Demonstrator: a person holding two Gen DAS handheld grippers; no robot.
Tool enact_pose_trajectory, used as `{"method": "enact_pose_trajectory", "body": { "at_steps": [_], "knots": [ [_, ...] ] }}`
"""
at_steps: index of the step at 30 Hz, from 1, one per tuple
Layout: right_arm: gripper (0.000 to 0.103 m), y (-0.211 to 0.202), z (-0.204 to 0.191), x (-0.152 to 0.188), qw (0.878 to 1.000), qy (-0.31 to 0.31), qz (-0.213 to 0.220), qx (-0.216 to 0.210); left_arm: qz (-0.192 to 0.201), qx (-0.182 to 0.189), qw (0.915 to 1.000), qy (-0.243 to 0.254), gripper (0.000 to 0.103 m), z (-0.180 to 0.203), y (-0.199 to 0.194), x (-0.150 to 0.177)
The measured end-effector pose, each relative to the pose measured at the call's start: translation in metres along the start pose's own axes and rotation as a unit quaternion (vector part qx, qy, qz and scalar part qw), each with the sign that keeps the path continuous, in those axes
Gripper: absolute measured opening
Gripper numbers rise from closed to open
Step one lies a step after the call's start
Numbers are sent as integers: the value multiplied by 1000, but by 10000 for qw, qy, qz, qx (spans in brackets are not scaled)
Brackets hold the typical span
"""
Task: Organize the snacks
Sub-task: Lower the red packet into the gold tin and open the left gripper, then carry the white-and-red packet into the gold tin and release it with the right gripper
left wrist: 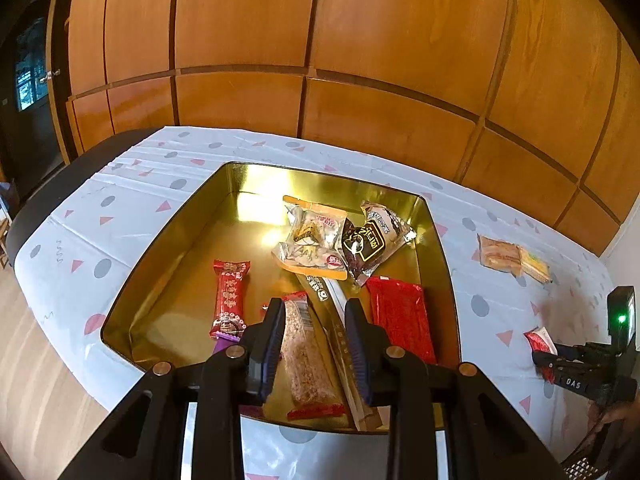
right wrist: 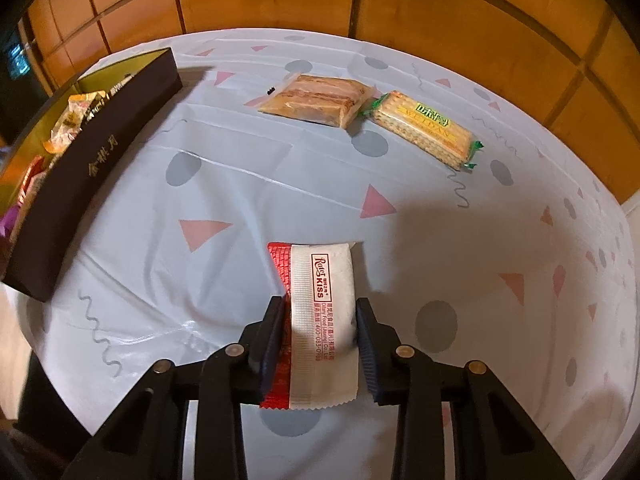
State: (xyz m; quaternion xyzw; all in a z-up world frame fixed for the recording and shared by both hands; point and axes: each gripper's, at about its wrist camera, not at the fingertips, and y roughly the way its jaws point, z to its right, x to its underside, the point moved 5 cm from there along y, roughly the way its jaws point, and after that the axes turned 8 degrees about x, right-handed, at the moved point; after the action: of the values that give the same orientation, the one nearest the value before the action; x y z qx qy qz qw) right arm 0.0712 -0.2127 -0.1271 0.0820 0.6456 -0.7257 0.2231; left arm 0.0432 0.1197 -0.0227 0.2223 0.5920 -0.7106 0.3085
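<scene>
A gold-lined box (left wrist: 168,248) with dark outer walls (right wrist: 92,160) holds several snack packs. My left gripper (left wrist: 316,344) hangs over its near end, jaws apart around a speckled red-ended bar (left wrist: 308,360) that lies on the box floor. My right gripper (right wrist: 320,336) is shut on a red and white Ruler Kiss packet (right wrist: 324,312), held just above the tablecloth to the right of the box. The right gripper with that packet also shows in the left wrist view (left wrist: 540,344).
A brown cake pack (right wrist: 320,100) and a yellow cracker pack (right wrist: 424,128) lie on the patterned tablecloth (right wrist: 240,160) beyond my right gripper. Wooden wall panels (left wrist: 320,60) stand behind the table. The table's left edge (left wrist: 40,208) drops to the floor.
</scene>
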Motion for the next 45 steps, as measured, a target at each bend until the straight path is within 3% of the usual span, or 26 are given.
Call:
{"method": "enact_pose_trajectory", "body": {
  "at_steps": [12, 24, 35, 40, 45],
  "knots": [
    [34, -49, -39, -30, 9936, 262, 448, -1002, 57, 20, 9999, -97, 31, -7, -3, 4],
    [34, -92, -126, -64, 9761, -261, 682, -2047, 133, -99, 9996, -210, 31, -22, -8, 4],
    [39, -79, -208, -107, 9711, -503, 620, -2247, 115, -278, 9987, -420, 31, -46, -8, 7],
    [40, -47, -234, -101, 9748, -661, 238, -2117, 82, -317, 9986, -426, 31, -50, -7, 9],
    [34, -43, -241, -90, 9739, -888, 243, -2072, 65, -309, 9986, -426, 31, -49, -5, 10]
  ]
}}
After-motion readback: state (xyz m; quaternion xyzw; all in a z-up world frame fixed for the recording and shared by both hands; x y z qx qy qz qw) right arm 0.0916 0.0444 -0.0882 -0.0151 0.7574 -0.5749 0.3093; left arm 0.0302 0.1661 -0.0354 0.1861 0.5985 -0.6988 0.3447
